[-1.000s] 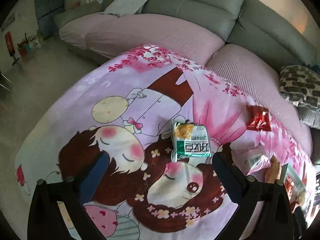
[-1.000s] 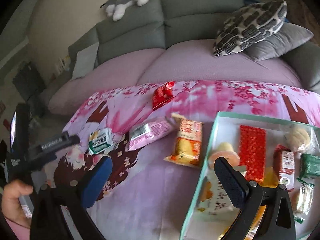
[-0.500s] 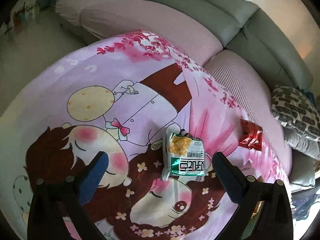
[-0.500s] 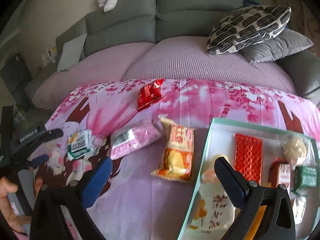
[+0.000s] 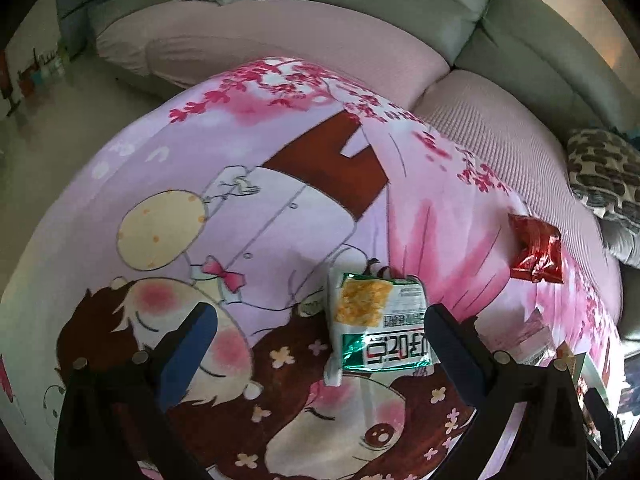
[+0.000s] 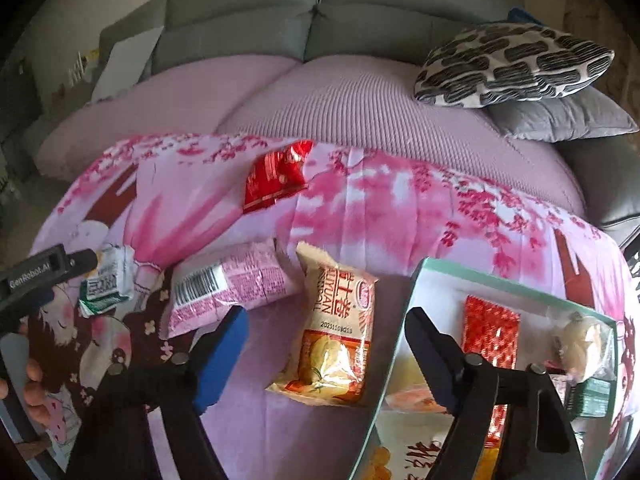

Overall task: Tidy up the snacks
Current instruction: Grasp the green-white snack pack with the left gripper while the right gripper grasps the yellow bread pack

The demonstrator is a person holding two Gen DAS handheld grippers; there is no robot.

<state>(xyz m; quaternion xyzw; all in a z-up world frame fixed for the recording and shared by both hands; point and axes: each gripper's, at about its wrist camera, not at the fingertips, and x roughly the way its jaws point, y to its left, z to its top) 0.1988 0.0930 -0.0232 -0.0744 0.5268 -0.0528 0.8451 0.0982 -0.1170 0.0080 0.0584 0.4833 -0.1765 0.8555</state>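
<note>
Left gripper fingers open at green packet; right gripper fingers closing, unclamped, around orange packet.

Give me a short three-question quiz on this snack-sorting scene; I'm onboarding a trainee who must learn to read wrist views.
1. True or false: the left claw is shut on the green-and-white packet.
2. Which loose snack lies nearest the glass tray? A red packet; B pink packet; C orange-and-cream packet.
3. Fill in: all loose snacks lie on a cartoon-printed ____.

Key: 1 false, its jaws stand open around it; 2 C; 3 blanket.
</note>
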